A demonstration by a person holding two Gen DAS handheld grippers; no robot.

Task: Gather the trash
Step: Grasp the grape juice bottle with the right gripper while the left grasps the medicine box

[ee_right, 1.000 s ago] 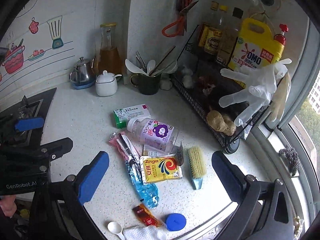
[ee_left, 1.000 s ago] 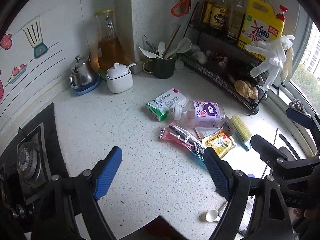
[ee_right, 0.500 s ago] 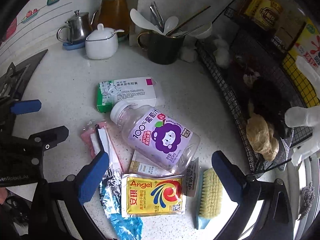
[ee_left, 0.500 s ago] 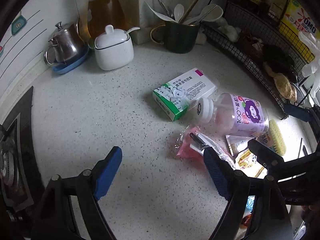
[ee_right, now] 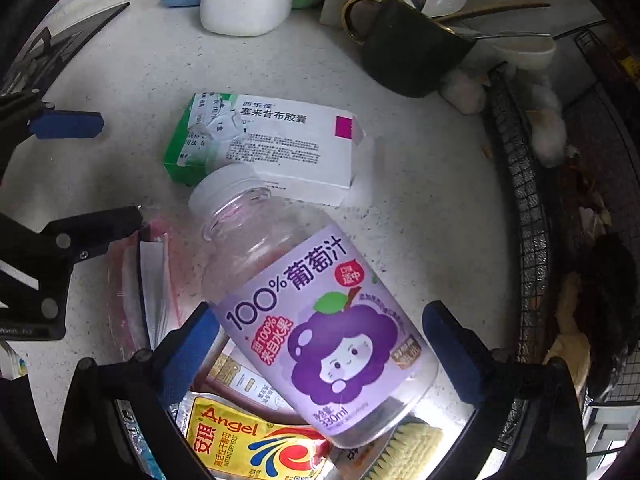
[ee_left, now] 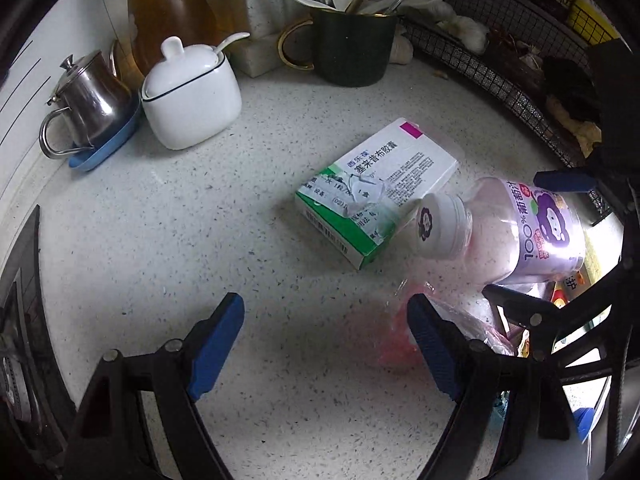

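An empty grape juice bottle (ee_right: 316,320) with a purple label lies on its side on the speckled counter; it also shows in the left wrist view (ee_left: 516,232). My right gripper (ee_right: 320,344) is open with its blue pads on either side of the bottle's body. A green and white medicine box (ee_left: 376,188) lies just beyond the bottle cap, also in the right wrist view (ee_right: 264,140). My left gripper (ee_left: 326,340) is open and empty, low over the counter short of the box. A pink plastic wrapper (ee_left: 404,336) lies by its right finger. A yellow yeast packet (ee_right: 256,440) lies under the bottle.
A white sugar jar (ee_left: 192,96), a steel pot (ee_left: 84,100) and a dark mug of utensils (ee_left: 352,48) stand at the back. A black wire rack (ee_right: 560,240) runs along the right. A stove edge (ee_left: 20,300) is at the left. A scrub brush (ee_right: 408,452) lies near the bottle's base.
Both grippers have moved forward and down toward the trash pile. The right gripper's pads now straddle the juice bottle; the left gripper is closer to the medicine box.
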